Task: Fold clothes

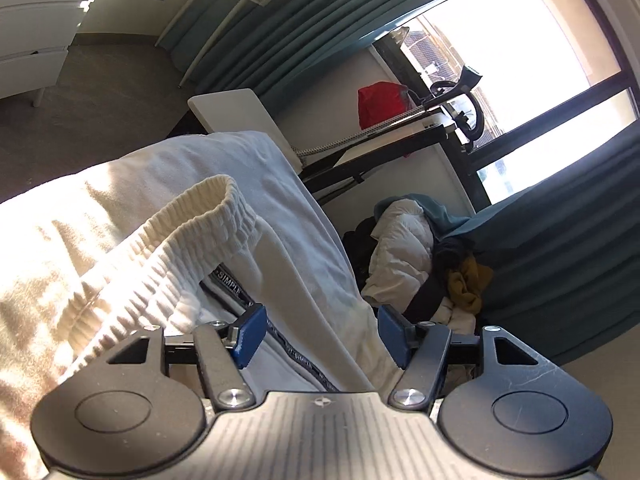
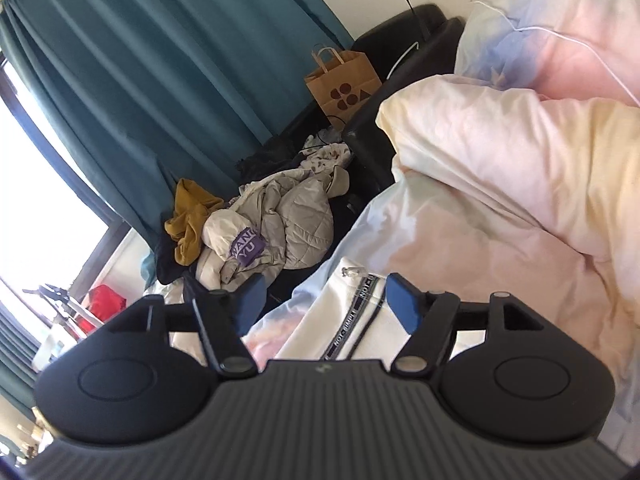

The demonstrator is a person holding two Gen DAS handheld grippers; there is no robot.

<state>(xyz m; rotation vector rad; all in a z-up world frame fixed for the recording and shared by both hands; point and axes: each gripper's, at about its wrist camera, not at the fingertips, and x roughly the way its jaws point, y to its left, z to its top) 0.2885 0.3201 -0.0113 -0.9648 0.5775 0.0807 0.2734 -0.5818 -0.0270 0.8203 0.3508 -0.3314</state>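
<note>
1. The white jacket lies bunched on the bed; its ribbed hem humps up and its zipper tape runs crooked, so no neat fold shows yet.
2. The left gripper is spread wide, with cloth between the pads but not pinched.
3. The right gripper is likewise spread over the zipper end, gripping nothing.
4. By my judgement, flattening and all folds remain.
</note>
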